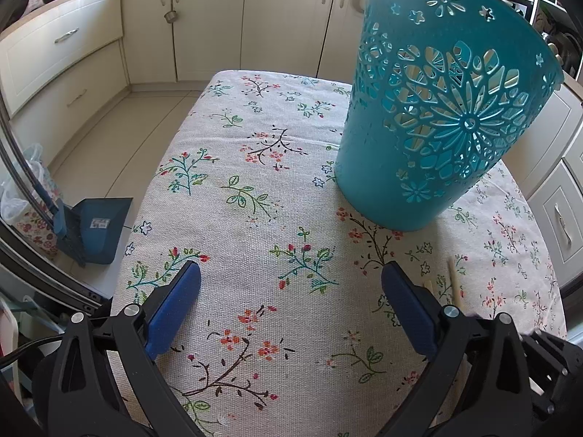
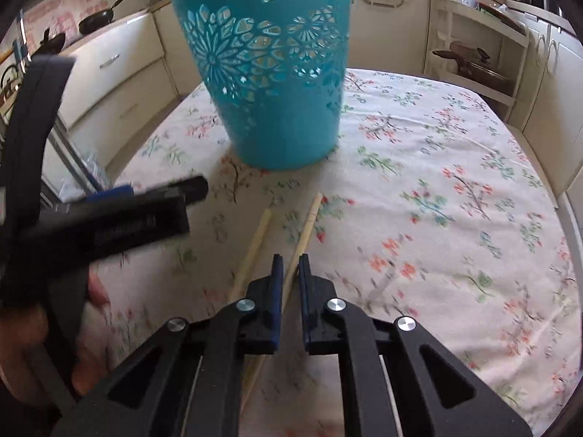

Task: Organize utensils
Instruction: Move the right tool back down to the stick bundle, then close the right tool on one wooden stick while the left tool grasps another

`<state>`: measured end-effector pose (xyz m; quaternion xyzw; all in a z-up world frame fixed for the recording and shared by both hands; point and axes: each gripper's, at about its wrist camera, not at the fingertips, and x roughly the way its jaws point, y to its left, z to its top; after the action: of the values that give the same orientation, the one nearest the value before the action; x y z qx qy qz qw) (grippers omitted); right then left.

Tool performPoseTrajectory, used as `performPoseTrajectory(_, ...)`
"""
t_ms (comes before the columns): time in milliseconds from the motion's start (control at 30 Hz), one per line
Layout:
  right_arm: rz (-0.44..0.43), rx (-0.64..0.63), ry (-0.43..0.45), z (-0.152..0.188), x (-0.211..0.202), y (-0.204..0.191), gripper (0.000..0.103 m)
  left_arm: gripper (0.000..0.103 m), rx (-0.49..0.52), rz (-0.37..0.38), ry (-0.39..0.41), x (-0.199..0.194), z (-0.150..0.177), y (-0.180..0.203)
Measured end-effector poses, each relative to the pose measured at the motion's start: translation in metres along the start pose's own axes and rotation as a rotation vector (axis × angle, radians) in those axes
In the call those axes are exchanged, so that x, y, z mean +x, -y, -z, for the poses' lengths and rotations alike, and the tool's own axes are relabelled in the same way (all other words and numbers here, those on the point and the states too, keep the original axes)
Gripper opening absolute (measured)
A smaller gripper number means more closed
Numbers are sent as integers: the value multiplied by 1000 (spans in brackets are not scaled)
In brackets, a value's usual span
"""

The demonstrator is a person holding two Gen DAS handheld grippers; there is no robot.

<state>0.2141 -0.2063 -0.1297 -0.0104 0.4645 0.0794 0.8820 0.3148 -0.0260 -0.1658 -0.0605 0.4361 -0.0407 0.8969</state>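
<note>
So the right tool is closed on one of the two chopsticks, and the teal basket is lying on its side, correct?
Not quite. The teal basket stands upright on the tablecloth, as the right wrist view shows. The rest holds: the right tool is closed on one chopstick, and the other chopstick lies beside it.

left gripper (image 1: 291, 291): black skeletal arms with triangular cut-outs, blue pads lining the fingers (image 1: 175, 306), round silver screws at the pivots, black cable seen at lower left | right gripper (image 2: 290, 266): same black frame, narrow blue-faced fingers (image 2: 277, 284), four silver screws, pale rods seen along the frame
</note>
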Motion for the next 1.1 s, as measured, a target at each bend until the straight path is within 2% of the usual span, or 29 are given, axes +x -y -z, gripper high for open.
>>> performPoseTrajectory(100, -12, 38, -1, 14, -11, 13, 8, 95, 22, -1, -7, 1, 1, 4)
performPoseTrajectory(267, -47, 178, 14, 25, -22, 40, 8, 95, 185, 39, -36, -6, 15, 37)
performPoseTrajectory(400, -50, 195, 15, 25, -24, 45, 8, 95, 230, 67, -30, -15, 26, 54)
performPoseTrajectory(500, -56, 200, 13, 25, -24, 47, 8, 93, 256, 50, -48, -13, 27, 62)
performPoseTrajectory(633, -66, 205, 12, 27, -24, 49, 8, 71, 291, 29, -51, -12, 32, 68)
performPoseTrajectory(667, -68, 205, 12, 27, -25, 49, 8, 60, 304, 42, -47, -13, 33, 70)
performPoseTrajectory(700, -69, 205, 13, 28, -24, 50, 8, 55, 320, 53, -42, -13, 33, 72)
performPoseTrajectory(767, -66, 201, 16, 28, -25, 49, 8, 28, 354, 79, -39, -16, 35, 78)
performPoseTrajectory(833, -59, 192, 17, 26, -24, 47, 10, 11, 374, 108, -55, -18, 36, 82)
performPoseTrajectory(867, -59, 188, 17, 25, -23, 46, 11, 6, 376, 114, -62, -18, 36, 83)
performPoseTrajectory(1100, -59, 95, -32, 5, -8, 29, 12, 5, 303, 135, -88, -16, 22, 55)
